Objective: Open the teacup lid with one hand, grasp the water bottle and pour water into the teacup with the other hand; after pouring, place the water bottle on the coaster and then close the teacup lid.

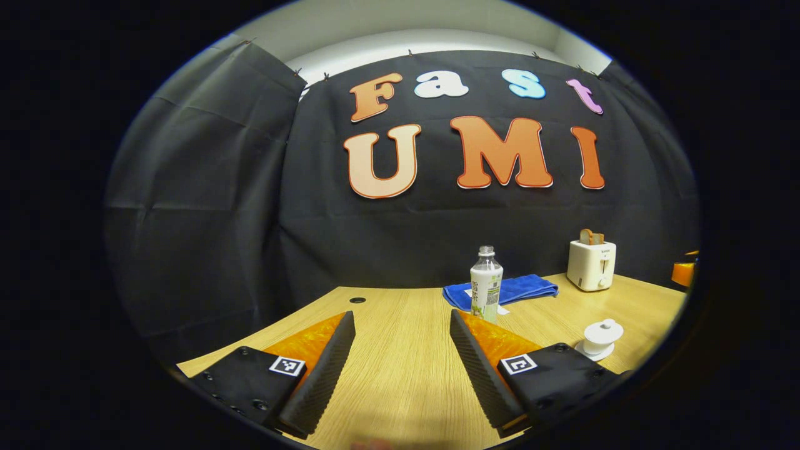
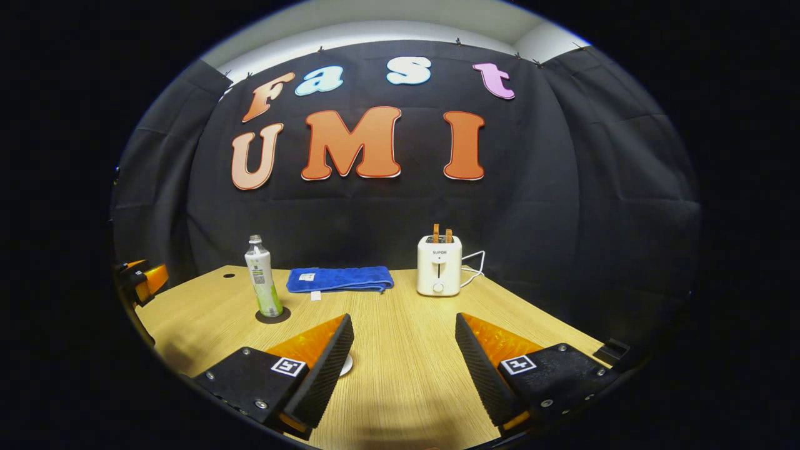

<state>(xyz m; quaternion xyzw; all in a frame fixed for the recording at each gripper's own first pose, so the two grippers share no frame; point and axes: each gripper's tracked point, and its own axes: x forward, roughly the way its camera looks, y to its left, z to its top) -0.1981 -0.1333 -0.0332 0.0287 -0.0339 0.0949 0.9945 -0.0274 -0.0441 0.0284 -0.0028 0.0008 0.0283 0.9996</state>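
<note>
Left gripper point(image 1: 402, 337): fingers spread wide, holding nothing, above the wooden table point(image 1: 400, 375).
Right gripper point(image 2: 404, 340): fingers spread wide, holding nothing.
Water bottle point(image 2: 262, 275): upright on the dark coaster point(image 2: 273, 315), at 10 o'clock in the right gripper view.
Teacup point(image 1: 602, 334): white, lid on, at 3 o'clock in the left gripper view.
Blue towel point(image 2: 340, 279): folded, behind the bottle.
Toaster point(image 2: 439, 265): white, at 12 o'clock in the right gripper view.

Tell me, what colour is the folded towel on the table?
The towel is blue; the right gripper view shows it best.
</note>
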